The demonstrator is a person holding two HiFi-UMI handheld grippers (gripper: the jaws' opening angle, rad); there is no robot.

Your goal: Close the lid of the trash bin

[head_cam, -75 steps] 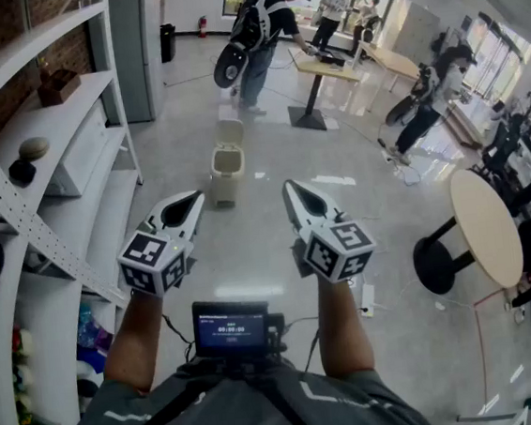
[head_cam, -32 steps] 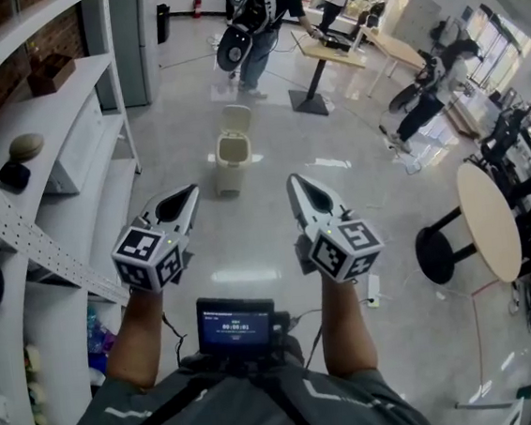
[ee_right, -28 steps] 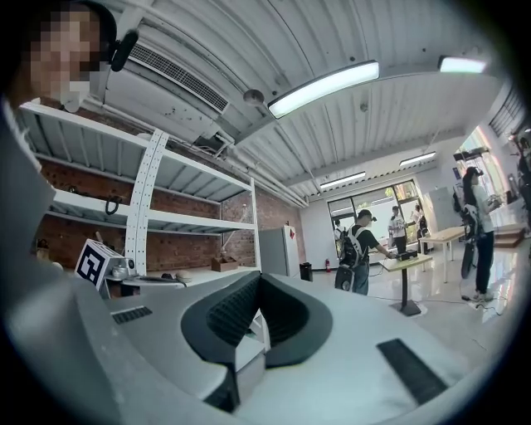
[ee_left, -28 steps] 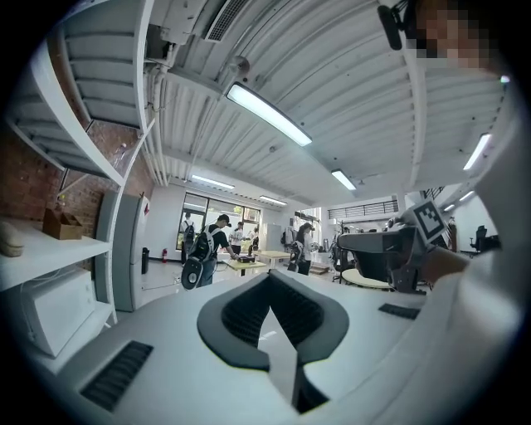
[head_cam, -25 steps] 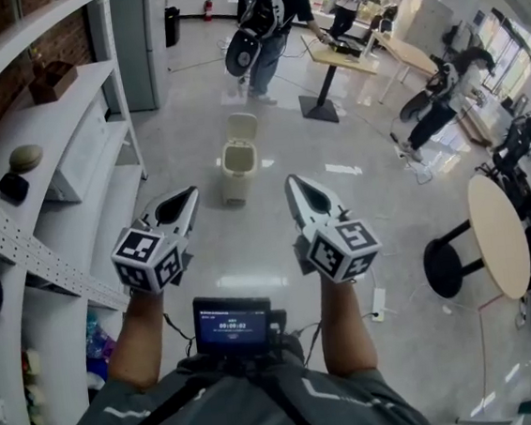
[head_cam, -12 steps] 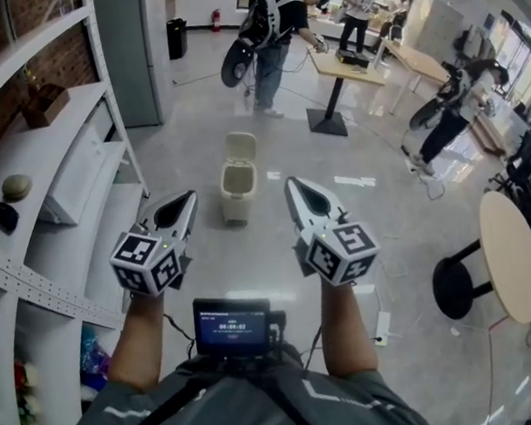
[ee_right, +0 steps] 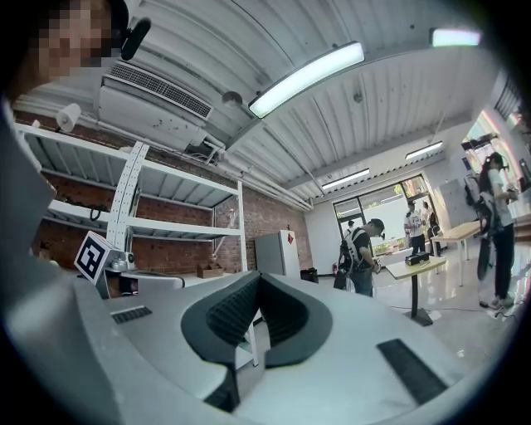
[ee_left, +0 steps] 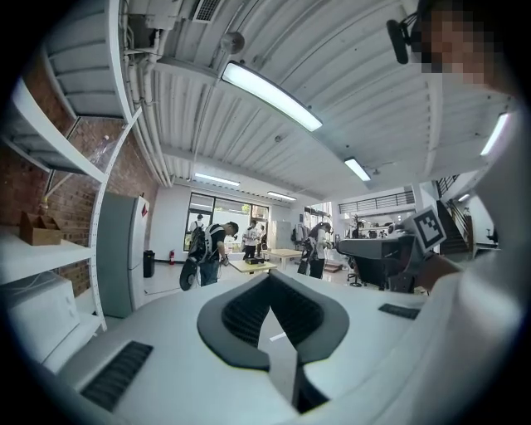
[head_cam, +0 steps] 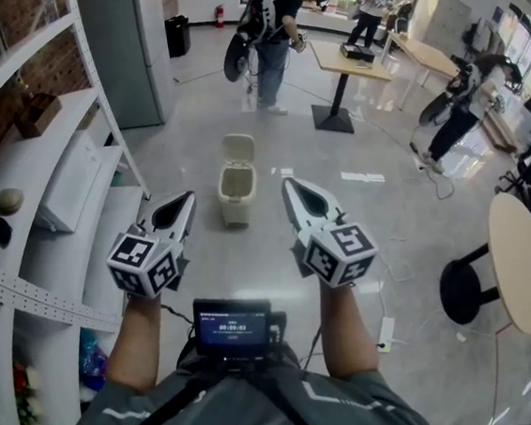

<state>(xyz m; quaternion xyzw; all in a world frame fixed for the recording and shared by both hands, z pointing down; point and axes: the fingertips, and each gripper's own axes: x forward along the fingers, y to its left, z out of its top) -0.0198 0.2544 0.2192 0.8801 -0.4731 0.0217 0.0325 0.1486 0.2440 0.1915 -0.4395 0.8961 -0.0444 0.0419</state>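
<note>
Progress is nil as far as I can judge: the bin point(head_cam: 236, 193) stands on the floor at 12 o'clock, well apart from both grippers, and its lid point(head_cam: 238, 147) is upright and open. The approach, contact with the lid and the push down are all left. The left gripper point(head_cam: 185, 200) and right gripper point(head_cam: 287, 187) point ahead, each with its jaws together on nothing. Compared with three seconds ago, the bin sits nearer and more squarely between the two tips, and the shelf point(head_cam: 73, 180) at 9 o'clock has slid past; the grippers hold the same pose.
</note>
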